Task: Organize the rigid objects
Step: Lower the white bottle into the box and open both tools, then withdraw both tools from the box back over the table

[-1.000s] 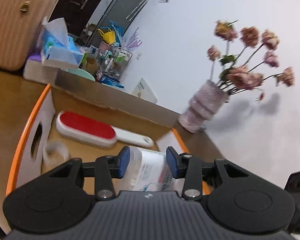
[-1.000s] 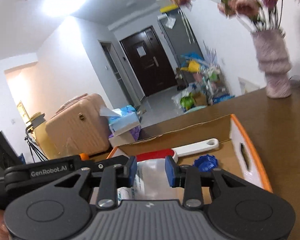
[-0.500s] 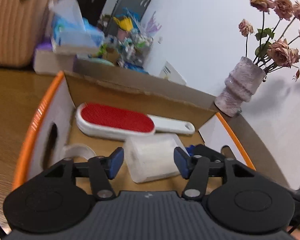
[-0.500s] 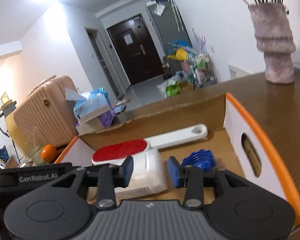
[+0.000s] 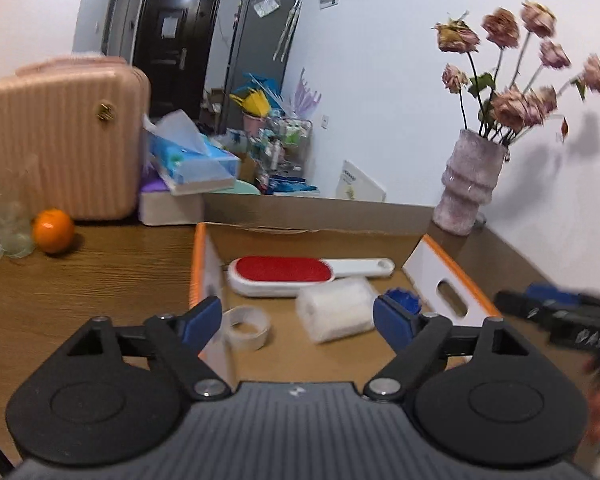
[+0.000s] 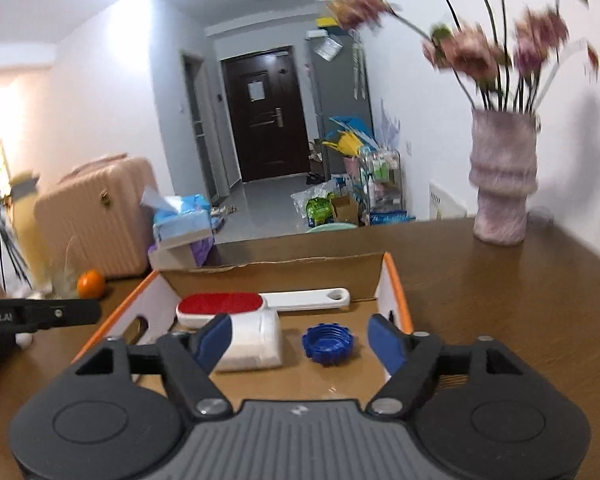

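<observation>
Orange-rimmed cardboard box (image 5: pixel 452 268) on wooden table (image 5: pixel 80 272) holds white cylindrical roll in clear wrap (image 5: pixel 336 314), lying btwn red-faced white lint brush (image 5: pixel 284 274), blue ribbed plastic cap (image 6: pixel 330 344) & white tape ring (image 5: pixel 246 326). Left gripper (image 5: pixel 298 318) & right gripper (image 6: pixel 300 340) both w/ jaws just spread wide, released, nothing btwn pads, hovering at box's near side. Pink textured vase w/ dried roses (image 6: pixel 502 184) stands beyond.

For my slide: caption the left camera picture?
Open left gripper above box holding brush, tape, white roll.
</observation>
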`<action>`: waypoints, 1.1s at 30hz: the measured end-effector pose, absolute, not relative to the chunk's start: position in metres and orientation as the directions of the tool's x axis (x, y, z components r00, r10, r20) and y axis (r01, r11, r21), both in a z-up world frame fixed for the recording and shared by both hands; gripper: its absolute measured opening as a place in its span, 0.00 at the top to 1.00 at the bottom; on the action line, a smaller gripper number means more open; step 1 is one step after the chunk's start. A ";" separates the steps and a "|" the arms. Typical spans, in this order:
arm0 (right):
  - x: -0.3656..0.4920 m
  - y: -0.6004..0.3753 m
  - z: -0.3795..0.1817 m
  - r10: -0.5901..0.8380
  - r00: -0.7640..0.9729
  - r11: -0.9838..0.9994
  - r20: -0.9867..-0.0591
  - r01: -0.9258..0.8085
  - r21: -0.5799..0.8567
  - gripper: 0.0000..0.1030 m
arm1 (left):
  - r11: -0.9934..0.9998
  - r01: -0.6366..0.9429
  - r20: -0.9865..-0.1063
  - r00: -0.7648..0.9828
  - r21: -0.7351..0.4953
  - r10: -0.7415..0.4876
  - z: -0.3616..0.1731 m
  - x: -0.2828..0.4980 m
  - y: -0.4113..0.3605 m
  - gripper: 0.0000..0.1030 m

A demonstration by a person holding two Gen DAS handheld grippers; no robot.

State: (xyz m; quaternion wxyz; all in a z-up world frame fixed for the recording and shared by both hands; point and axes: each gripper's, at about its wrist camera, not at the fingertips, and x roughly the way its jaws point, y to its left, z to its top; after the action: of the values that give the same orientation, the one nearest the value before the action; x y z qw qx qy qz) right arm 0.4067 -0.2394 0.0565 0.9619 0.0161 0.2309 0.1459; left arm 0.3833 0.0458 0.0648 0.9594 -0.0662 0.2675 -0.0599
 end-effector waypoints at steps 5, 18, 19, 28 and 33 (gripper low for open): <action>0.366 -0.244 0.069 0.228 0.877 0.964 -0.423 -0.264 -0.028 0.17 | 0.994 0.038 -0.465 0.881 -0.106 -0.083 0.064 0.333 0.057 0.06; 0.291 -0.259 0.064 0.172 0.909 0.969 -0.379 -0.225 -0.102 0.07 | 0.997 0.049 -0.400 0.914 -0.055 -0.067 0.067 0.252 0.057 0.00; 0.287 -0.261 0.064 0.173 0.909 0.969 -0.379 -0.226 -0.100 0.07 | 0.997 0.054 -0.398 0.915 -0.054 -0.071 0.067 0.249 0.055 0.00; 0.238 -0.273 0.055 0.179 0.912 0.969 -0.370 -0.227 -0.092 0.07 | 0.994 0.065 -0.424 0.900 -0.089 -0.097 0.052 0.202 0.047 0.00; 0.198 -0.278 0.033 0.179 0.910 0.971 -0.374 -0.224 -0.081 0.02 | 0.988 0.087 -0.446 0.885 -0.124 -0.134 0.028 0.159 0.044 0.00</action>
State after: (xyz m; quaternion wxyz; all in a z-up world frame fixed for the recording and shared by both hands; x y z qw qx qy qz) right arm 0.1978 -0.2783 0.0332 0.9753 -0.0612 0.1854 0.1034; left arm 0.1592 0.0439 0.0279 0.9695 -0.0501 0.2329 -0.0570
